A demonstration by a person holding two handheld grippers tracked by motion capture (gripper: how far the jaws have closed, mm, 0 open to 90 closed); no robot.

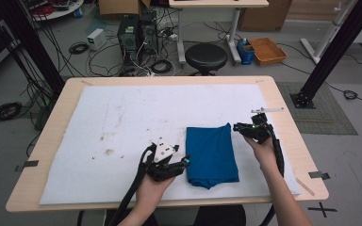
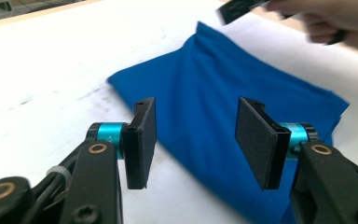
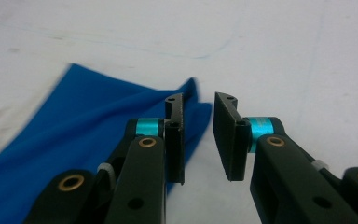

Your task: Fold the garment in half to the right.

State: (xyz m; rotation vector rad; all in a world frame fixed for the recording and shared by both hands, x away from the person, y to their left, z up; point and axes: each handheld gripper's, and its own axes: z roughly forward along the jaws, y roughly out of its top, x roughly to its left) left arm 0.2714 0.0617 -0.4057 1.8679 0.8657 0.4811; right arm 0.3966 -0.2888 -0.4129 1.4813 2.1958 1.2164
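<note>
A folded blue cloth (image 1: 212, 153) lies on the white mat, right of the middle. My left gripper (image 1: 185, 163) hovers at the cloth's near left edge. Its jaws stand wide open in the left gripper view (image 2: 196, 122), with the blue cloth (image 2: 214, 88) beyond them and nothing between them. My right gripper (image 1: 238, 127) is at the cloth's far right corner. In the right gripper view (image 3: 199, 105) its jaws are a narrow gap apart and hold nothing. The cloth's corner (image 3: 189, 91) lies just behind the left jaw.
The white mat (image 1: 136, 113) covers most of the wooden table (image 1: 56, 117) and has brown stains (image 1: 107, 151) at its left. A black stool (image 1: 206, 56) stands past the far edge. Cables, computers and an orange crate (image 1: 267, 50) sit on the floor.
</note>
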